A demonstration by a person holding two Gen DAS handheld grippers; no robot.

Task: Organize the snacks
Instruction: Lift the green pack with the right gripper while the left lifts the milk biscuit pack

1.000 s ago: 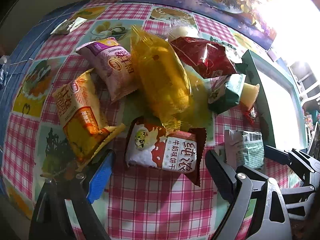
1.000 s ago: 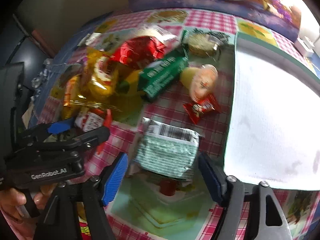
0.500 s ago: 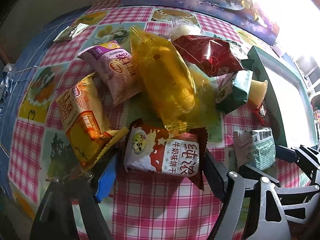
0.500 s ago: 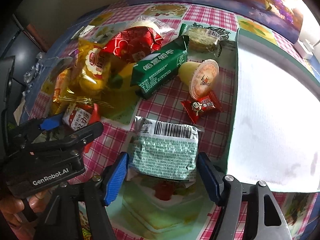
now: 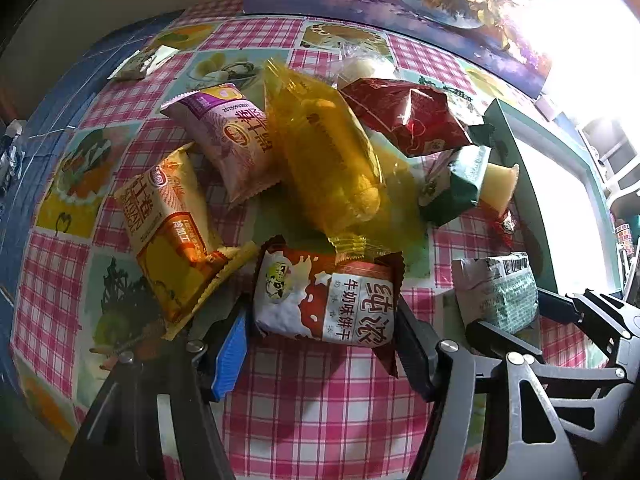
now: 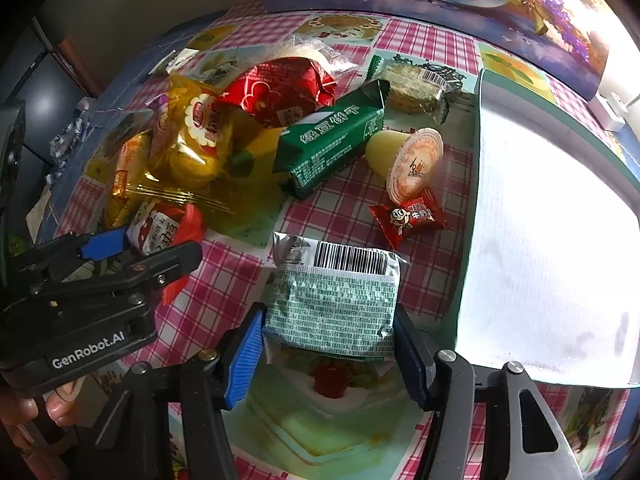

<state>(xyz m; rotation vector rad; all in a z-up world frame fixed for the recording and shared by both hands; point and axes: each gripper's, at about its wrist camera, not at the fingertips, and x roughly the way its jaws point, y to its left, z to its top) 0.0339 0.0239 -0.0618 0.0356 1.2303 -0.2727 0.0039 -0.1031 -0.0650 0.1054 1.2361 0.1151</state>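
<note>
The red-and-white milk biscuit packet point(image 5: 326, 300) is being straddled crosswise by the spread left gripper point(image 5: 320, 344), near the pile's edge; the silver-green foil pouch point(image 6: 332, 304) is being bracketed by the spread right gripper point(image 6: 328, 344).

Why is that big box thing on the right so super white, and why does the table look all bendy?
In both wrist views, bright light washes out the tray, so its white inside glares; in the left wrist view the glare spills over the top right corner too. The fisheye lenses bend the checked tablecloth into curves. The foil packets, like the red packet, catch shiny highlights.
</note>
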